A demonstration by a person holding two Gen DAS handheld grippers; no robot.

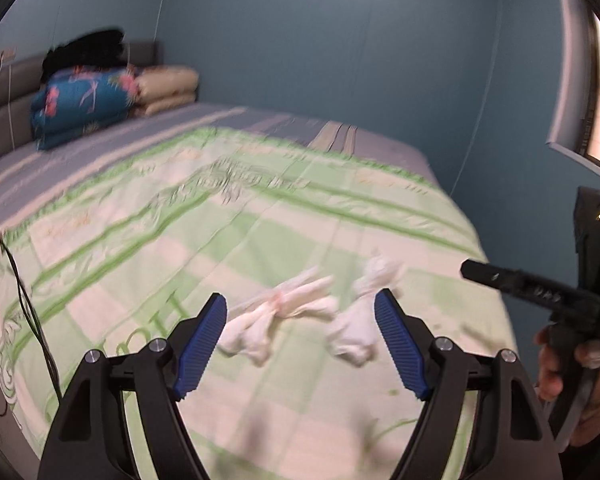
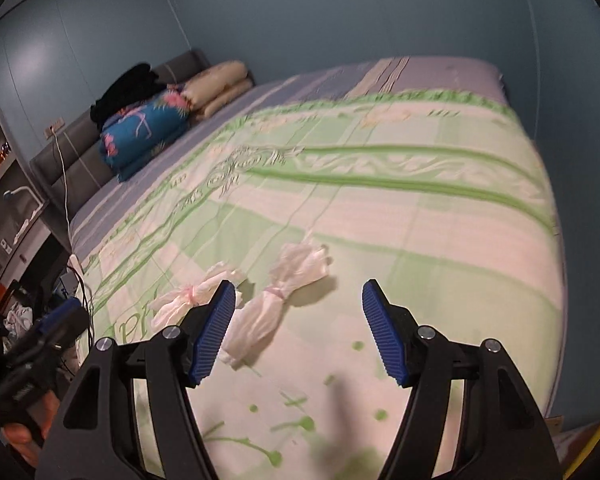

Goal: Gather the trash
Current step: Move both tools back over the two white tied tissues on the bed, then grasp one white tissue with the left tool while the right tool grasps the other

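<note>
Green-and-white checked bedspread (image 1: pixel 180 240) covers the near half of a bed set against teal walls (image 1: pixel 340 40); both views are smeared by motion. Nearest the lens in the left wrist view, the left gripper (image 1: pixel 300 344) stands with its blue pads well apart and nothing between them that they touch; beyond and between its fingers lie 2 white tied bundles (trash, each cinched at the waist with a pinkish band): the left bundle (image 1: pixel 278 320) just past the left finger, the right bundle (image 1: pixel 364 312) partly behind the right finger. At that view's right edge a hand (image 1: pixel 572 380) grips the other black tool. In the right wrist view the right gripper (image 2: pixel 298 332) is likewise spread and empty; the right bundle (image 2: pixel 276 304) lies just inside its left finger, and the left bundle (image 2: pixel 192 300) sits outside that finger, partly hidden by it. Farther off, a lilac sheet (image 2: pixel 260 92) shows; at the grey headboard (image 1: pixel 4 92) rest a blue floral quilt (image 1: pixel 84 100), folded beige bedding (image 1: pixel 168 88) and dark clothing (image 1: pixel 88 50).
</note>
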